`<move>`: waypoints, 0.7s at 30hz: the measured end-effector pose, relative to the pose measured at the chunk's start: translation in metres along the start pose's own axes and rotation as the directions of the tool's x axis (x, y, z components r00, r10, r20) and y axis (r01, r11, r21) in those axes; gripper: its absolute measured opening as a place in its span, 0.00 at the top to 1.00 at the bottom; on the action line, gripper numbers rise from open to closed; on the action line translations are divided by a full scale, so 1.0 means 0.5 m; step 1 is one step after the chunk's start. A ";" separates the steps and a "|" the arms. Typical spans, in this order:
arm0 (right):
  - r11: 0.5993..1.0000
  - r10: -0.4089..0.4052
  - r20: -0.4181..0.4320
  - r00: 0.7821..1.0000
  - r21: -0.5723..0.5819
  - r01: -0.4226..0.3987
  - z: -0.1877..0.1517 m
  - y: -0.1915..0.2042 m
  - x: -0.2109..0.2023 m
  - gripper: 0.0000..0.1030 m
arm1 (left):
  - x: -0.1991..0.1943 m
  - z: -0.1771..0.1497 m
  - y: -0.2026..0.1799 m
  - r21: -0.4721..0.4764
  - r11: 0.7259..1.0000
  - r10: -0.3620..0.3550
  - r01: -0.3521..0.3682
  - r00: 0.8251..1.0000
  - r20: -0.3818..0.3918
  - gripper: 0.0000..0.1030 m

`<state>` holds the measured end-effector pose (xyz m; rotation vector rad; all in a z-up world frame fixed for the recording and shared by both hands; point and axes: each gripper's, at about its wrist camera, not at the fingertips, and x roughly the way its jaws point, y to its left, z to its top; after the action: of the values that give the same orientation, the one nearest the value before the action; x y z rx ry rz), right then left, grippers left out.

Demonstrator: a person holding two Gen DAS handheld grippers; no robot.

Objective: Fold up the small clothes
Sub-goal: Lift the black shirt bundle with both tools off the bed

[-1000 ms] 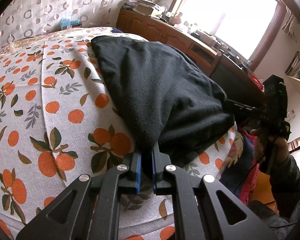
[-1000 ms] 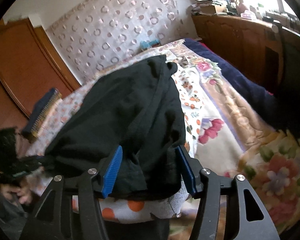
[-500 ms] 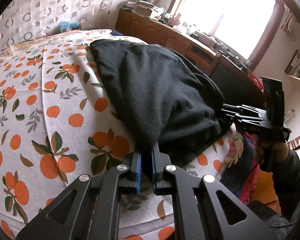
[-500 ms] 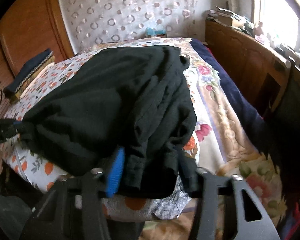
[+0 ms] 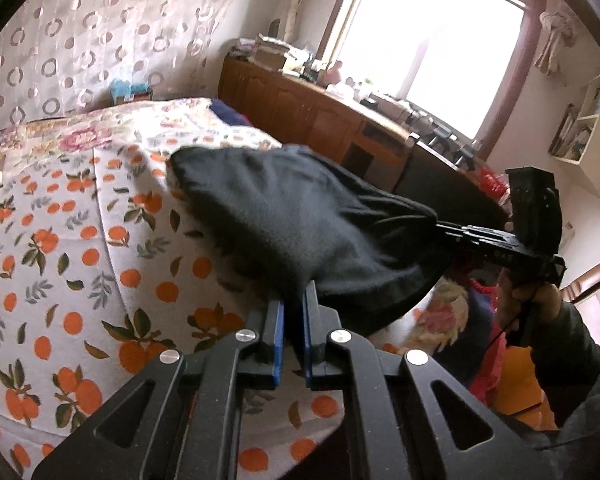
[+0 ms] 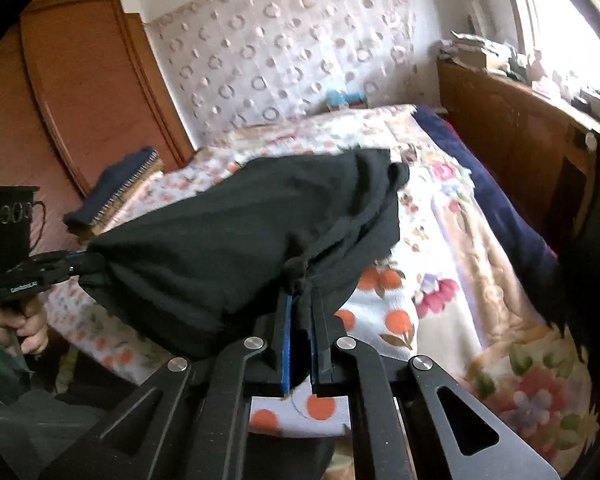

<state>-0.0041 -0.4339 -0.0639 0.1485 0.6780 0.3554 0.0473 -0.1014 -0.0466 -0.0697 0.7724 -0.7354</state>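
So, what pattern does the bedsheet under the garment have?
Oranges with green leaves on white bedsheet; clearest in the left wrist view.

Counts: 1 black garment point(image 5: 300, 216), 2 claws: left claw point(image 5: 293, 312) and right claw point(image 6: 302, 312), each with 2 blue pads. 1 bed, with 1 orange-print sheet point(image 5: 60, 240) and 1 floral blanket point(image 6: 512, 344) on it. 1 dark folded stack point(image 6: 116, 192) at the bed's far side. 1 wooden cabinet point(image 5: 300, 108) under 1 window point(image 5: 432, 36). 1 wooden wardrobe point(image 6: 84, 80). 1 blue box point(image 5: 130, 90) by the headboard. Cabinet-top clutter too small to count.
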 end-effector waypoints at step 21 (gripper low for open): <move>0.999 -0.039 0.130 0.991 0.036 0.035 0.216 -0.106 0.162 0.94 | 0.140 0.254 0.150 -0.067 0.995 0.070 -0.070 0.998 0.007 0.93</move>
<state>0.1374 -0.4554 -0.0411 0.1895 0.5571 0.2958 0.2077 -0.1144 -0.0206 -0.1060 0.7871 -0.6425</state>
